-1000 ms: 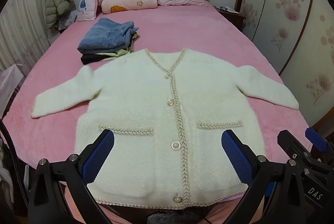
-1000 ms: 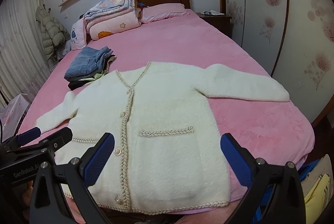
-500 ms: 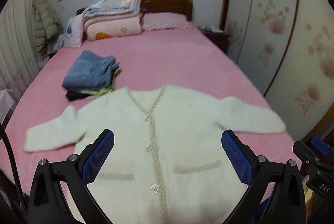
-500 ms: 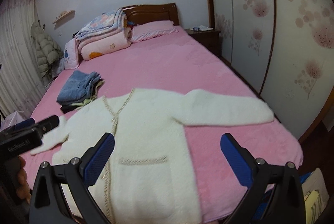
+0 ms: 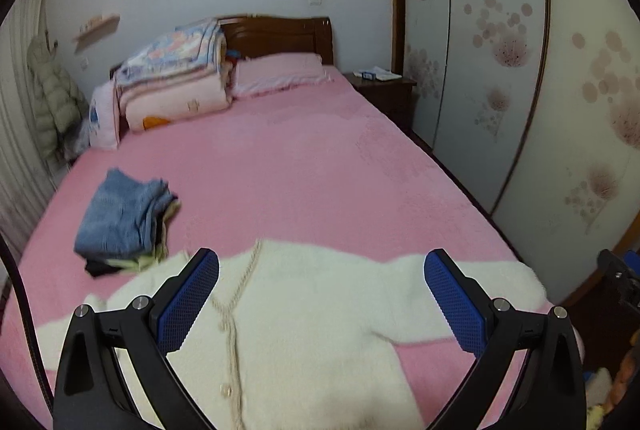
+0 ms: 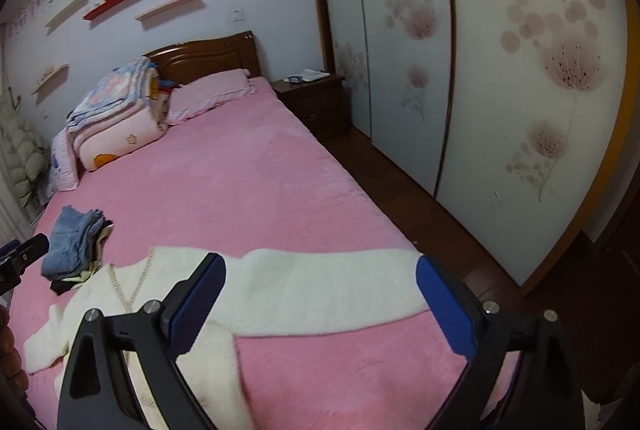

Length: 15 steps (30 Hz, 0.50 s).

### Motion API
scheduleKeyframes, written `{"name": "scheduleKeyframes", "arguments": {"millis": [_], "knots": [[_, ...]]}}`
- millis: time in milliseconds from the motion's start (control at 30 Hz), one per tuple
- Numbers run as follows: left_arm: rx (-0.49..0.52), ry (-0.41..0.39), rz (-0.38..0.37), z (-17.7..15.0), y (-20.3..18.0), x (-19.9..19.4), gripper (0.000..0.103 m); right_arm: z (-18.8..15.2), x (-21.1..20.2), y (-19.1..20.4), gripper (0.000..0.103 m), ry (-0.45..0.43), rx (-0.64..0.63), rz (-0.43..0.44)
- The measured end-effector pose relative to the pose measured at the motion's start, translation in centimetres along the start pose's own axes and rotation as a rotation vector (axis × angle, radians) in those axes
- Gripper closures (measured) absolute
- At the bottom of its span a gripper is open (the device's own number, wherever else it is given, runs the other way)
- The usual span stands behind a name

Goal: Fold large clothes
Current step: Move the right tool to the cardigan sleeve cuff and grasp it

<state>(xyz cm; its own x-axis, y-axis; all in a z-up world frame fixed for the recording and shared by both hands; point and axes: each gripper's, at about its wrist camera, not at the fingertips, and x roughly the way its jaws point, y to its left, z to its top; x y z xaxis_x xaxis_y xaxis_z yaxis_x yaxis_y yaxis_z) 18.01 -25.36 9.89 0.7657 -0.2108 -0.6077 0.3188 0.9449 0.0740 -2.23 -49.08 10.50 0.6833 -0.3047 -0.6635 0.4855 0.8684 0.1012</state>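
A fluffy cream cardigan (image 5: 320,314) with braided trim and buttons lies flat, front up, on the pink bed (image 5: 304,173), its sleeves spread out. My left gripper (image 5: 322,262) hangs open above the neckline and right shoulder with nothing between its blue pads. In the right wrist view the cardigan's right sleeve (image 6: 320,294) stretches toward the bed's right edge. My right gripper (image 6: 320,264) hovers over that sleeve. Its jaws are wide and closing slightly, with nothing between them. The left gripper's body (image 6: 24,254) shows at the left border.
Folded jeans on a small clothes stack (image 5: 120,222) sit left of the cardigan. Folded quilts (image 5: 176,77) and a pillow (image 5: 280,73) lie at the headboard. A nightstand (image 6: 316,101), wardrobe doors (image 6: 500,89) and a wooden floor strip (image 6: 432,226) flank the bed's right side.
Both grippers have swung to the right and risen. The cardigan has dropped low in both views; its hem and pockets are out of frame. The right sleeve now sits under the right gripper.
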Motion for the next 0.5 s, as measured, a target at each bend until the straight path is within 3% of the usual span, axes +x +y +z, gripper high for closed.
{"name": "scheduleKeyframes", "arguments": {"millis": [100,300,500], "knots": [[0.056,-0.01,0.032,0.6,-3.2,3.9,0.001,0.3,3.2,-2.5,0.007,0.041,0.029,-0.01],[0.034,0.182,-0.006,-2.6,-7.2,14.6,0.001,-2.3,11.0,-7.7,0.007,0.183,0.118,-0.025],[0.006,0.272,-0.048,-7.1,-10.2,21.8,0.003,-6.7,17.1,-13.0,0.012,0.314,0.267,-0.003]]}}
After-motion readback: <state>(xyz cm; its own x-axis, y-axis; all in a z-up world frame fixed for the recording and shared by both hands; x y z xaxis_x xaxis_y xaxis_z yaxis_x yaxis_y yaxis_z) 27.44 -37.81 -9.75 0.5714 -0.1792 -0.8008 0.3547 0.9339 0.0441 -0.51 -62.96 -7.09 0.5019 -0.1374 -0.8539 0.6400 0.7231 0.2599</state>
